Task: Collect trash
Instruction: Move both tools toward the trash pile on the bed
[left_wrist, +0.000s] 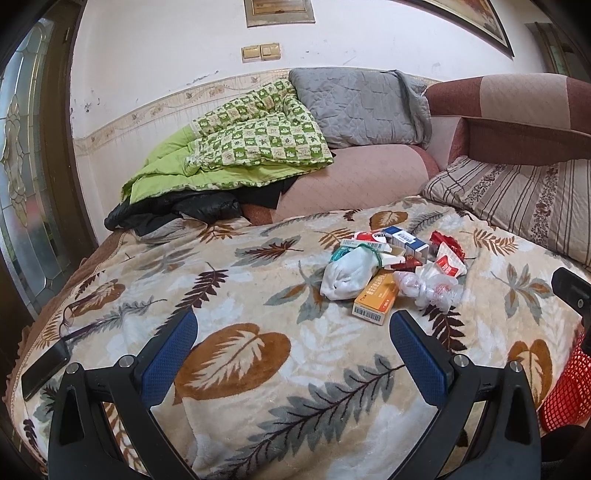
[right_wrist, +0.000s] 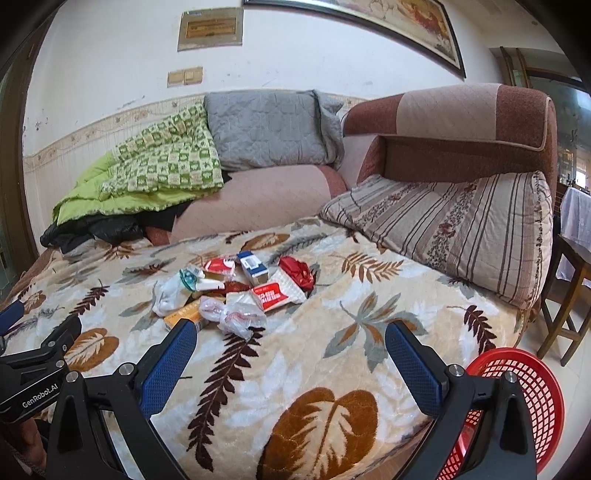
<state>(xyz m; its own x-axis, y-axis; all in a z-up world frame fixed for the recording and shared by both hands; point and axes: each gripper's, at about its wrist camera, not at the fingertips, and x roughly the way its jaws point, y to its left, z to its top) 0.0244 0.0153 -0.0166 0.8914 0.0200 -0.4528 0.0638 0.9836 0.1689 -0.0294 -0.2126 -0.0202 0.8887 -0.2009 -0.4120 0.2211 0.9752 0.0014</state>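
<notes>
A: What is being shown nearest the cameras?

B: Two pairs of blue-padded fingers are being held wide apart, with nothing between them. The left gripper (left_wrist: 293, 325) and the right gripper (right_wrist: 290, 338) are both being held above a leaf-patterned blanket (left_wrist: 258, 369) spread over a bed. A red mesh basket (right_wrist: 524, 402) is being seen low at the right, beside the bed's edge.

A: And where is the trash being kept?

B: A little farther on, a trash pile (right_wrist: 240, 288) is lying on the blanket, ahead of both grippers. At its near edge an orange carton (left_wrist: 376, 299) and a crumpled clear plastic bag (right_wrist: 236, 314) are being shown; a balled white sock-like bundle (left_wrist: 345, 275) is lying beside them. Behind, a blue-and-white box (right_wrist: 253, 267) and red wrappers are being seen.

A: How should the pick be done well?

B: Probably one near item should be taken first, with the fingers being lowered around it and not into the plush. The soft bag is likely being best pinched at its bunched middle.

A: What is lying beyond?

B: A striped pillow (right_wrist: 461, 229), a green quilt (left_wrist: 251, 144) and a grey cushion (left_wrist: 354, 107) are being seen against the wall.
</notes>
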